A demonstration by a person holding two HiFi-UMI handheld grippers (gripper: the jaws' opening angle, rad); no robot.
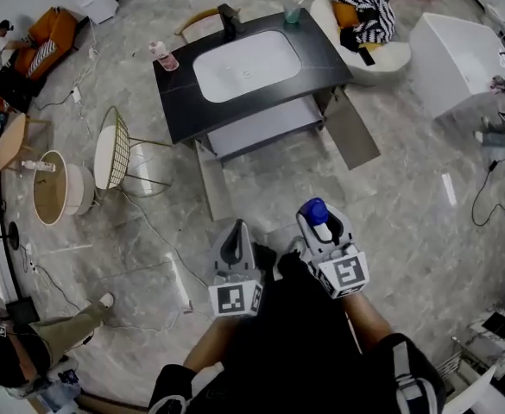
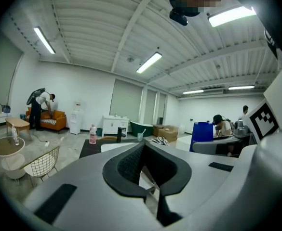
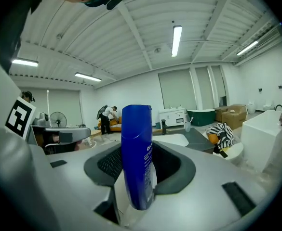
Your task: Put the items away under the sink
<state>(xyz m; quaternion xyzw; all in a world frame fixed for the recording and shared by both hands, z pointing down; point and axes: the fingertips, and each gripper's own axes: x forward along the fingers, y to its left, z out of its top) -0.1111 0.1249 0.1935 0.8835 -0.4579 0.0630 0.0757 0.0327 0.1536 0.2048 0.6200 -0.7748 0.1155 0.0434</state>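
Observation:
The sink vanity [image 1: 321, 54] stands ahead, a black counter with a white basin and a dark faucet [image 1: 229, 20]. On its left corner is a pink bottle [image 1: 163, 56], and a cup [image 1: 293, 12] sits at the back right. Below the counter the cabinet [image 1: 265, 126] is open, with both doors swung out. My right gripper [image 1: 319, 222] is shut on an upright blue bottle [image 3: 137, 153], held low in front of me, well short of the vanity. My left gripper [image 1: 233, 244] hangs beside it, shut and empty. In the left gripper view the pink bottle [image 2: 92, 134] shows far off.
A wire chair [image 1: 118, 149] and a round side table [image 1: 53, 186] stand left of the vanity. A white seat with striped clothes [image 1: 364, 15] and a white tub [image 1: 459, 54] are to the right. Cables trail on the marble floor. A person's leg [image 1: 71, 322] is at lower left.

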